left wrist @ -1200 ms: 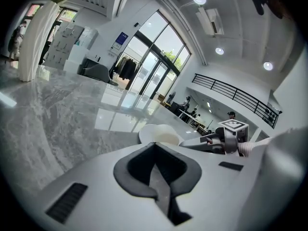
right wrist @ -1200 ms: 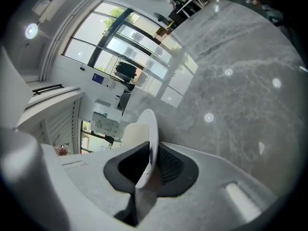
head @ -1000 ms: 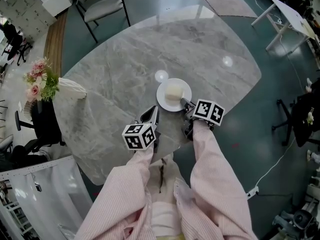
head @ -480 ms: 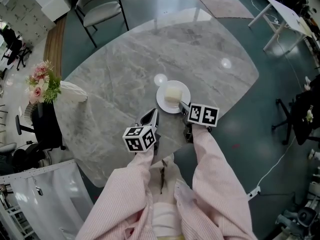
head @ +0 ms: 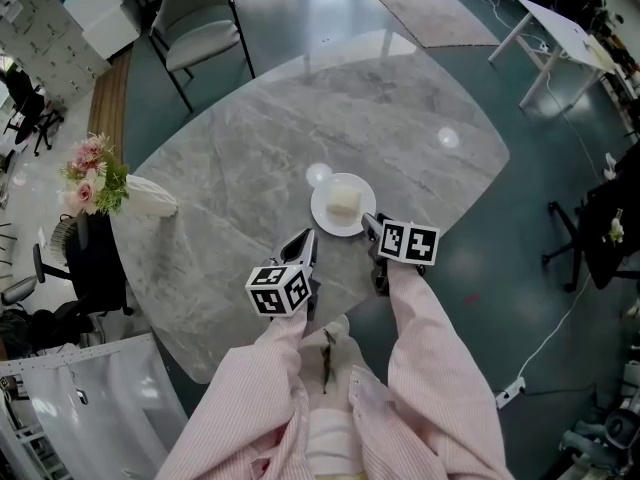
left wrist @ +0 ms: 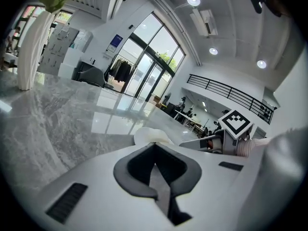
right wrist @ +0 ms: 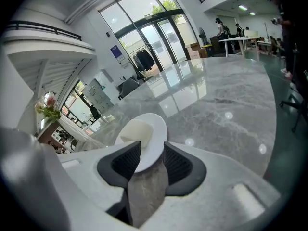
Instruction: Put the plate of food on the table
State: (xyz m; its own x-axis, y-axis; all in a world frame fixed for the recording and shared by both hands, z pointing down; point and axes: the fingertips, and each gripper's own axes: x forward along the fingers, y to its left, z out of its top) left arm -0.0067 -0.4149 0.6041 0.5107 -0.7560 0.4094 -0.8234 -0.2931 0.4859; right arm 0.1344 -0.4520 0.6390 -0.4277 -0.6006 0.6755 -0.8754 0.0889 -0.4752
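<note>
View from above of a large grey marble table [head: 240, 158]. A white plate [head: 325, 217] with a pale block of food [head: 345, 202] rests flat on the table, close to the near edge. The right gripper [head: 368, 223] reaches in from that edge. Its jaws stand wide apart with the plate's near rim between them, and the pads do not appear to press on it. The left gripper [head: 307, 238] hovers over the near edge, just left of the plate and not touching it. Its jaws are closed together with nothing between them. A white vase [head: 146, 193] of pink flowers [head: 90, 176] stands at the table's left edge. A grey chair [head: 200, 18] stands beyond the far edge.
</note>
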